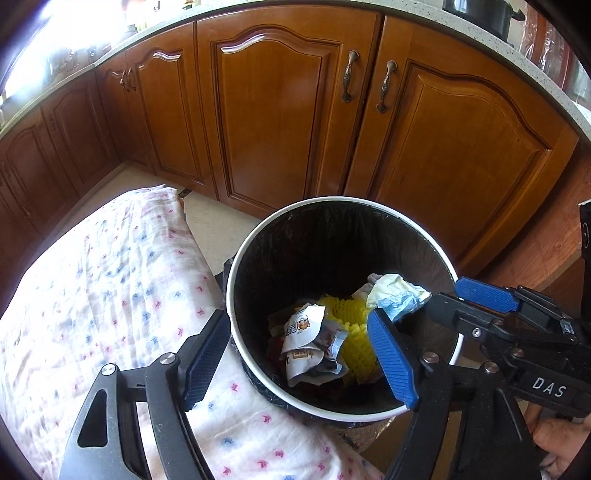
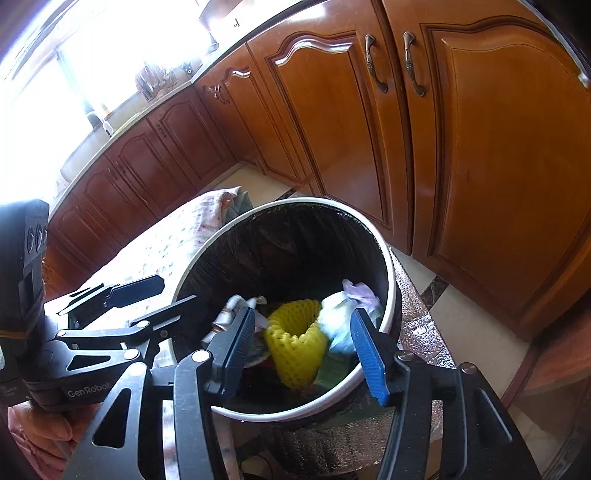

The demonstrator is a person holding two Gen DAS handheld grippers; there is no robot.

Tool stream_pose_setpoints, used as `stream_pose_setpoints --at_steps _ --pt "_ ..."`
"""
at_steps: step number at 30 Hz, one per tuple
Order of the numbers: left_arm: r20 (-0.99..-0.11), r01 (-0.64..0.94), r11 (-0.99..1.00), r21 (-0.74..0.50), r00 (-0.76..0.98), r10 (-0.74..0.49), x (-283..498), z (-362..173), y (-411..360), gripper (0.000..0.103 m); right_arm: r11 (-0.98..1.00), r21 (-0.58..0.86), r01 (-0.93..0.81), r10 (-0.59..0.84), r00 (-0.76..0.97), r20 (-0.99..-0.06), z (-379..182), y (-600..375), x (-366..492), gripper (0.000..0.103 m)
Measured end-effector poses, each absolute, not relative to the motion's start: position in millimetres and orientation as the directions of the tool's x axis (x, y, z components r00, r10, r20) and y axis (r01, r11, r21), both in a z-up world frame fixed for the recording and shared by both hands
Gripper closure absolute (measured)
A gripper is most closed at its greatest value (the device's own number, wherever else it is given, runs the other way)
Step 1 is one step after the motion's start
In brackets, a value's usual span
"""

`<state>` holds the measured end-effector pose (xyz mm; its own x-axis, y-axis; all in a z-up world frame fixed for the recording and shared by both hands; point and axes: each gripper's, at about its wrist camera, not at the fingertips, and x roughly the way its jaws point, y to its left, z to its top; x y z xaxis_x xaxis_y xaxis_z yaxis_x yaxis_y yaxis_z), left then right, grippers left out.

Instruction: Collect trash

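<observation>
Trash sits in the lined bin (image 1: 236, 266): yellow foam net (image 2: 295, 343), crumpled wrappers (image 1: 310, 343). We hold left gripper (image 1: 299, 354) and right gripper (image 2: 301, 350) spread above it, pinching nothing.

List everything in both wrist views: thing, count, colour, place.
trash bin: 1, white rim, black liner, on floor before cabinets
foam net: 1, yellow, inside bin
printed wrapper: 1, white with print, inside bin, left of net
crumpled tissue: 1, pale white-blue, in the bin's mouth near the right gripper, apparently dropping
cloth: 1, white with pink and blue specks, draped left of bin
cabinets: several doors, brown wood, behind bin
pot: 1, dark, on countertop
left gripper: 1, black and blue, jaws open above bin
right gripper: 1, black and blue, jaws open above bin
</observation>
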<state>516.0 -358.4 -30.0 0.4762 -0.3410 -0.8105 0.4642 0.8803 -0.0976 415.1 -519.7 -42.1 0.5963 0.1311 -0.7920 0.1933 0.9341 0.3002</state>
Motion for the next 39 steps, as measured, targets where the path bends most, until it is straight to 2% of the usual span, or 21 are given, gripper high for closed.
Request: stream_pose_setpoints --at_steps 9,17,22,32,36,39 --pt "-0.802 0.443 0.888 -0.124 0.482 -0.353 503 -27 -341 0.024 0.921 0.335 0.198 0.132 0.652 -0.747 -26 -515 398 0.042" --pt "-0.758 0.374 0.903 -0.211 0.521 -0.393 461 -27 -290 0.024 0.897 0.398 0.192 0.152 0.712 -0.686 -28 -495 366 0.03" --pt "-0.712 0.329 0.911 -0.248 0.576 -0.401 421 -26 -251 0.023 0.894 0.413 0.174 0.145 0.761 -0.632 -30 -466 336 0.017" --pt "-0.657 0.274 0.922 -0.273 0.648 -0.386 359 -8 -201 0.018 0.915 0.371 0.159 0.087 0.82 -0.565 -18 -417 294 0.01" --pt "-0.608 0.278 0.927 -0.251 0.7 -0.375 336 16 -188 0.014 0.93 0.338 0.145 0.061 0.845 -0.532 5 -405 282 0.003" --pt "-0.559 0.276 0.934 -0.228 0.748 -0.357 316 34 -177 0.001 0.951 0.277 0.14 0.015 0.871 -0.49 32 -393 277 0.0"
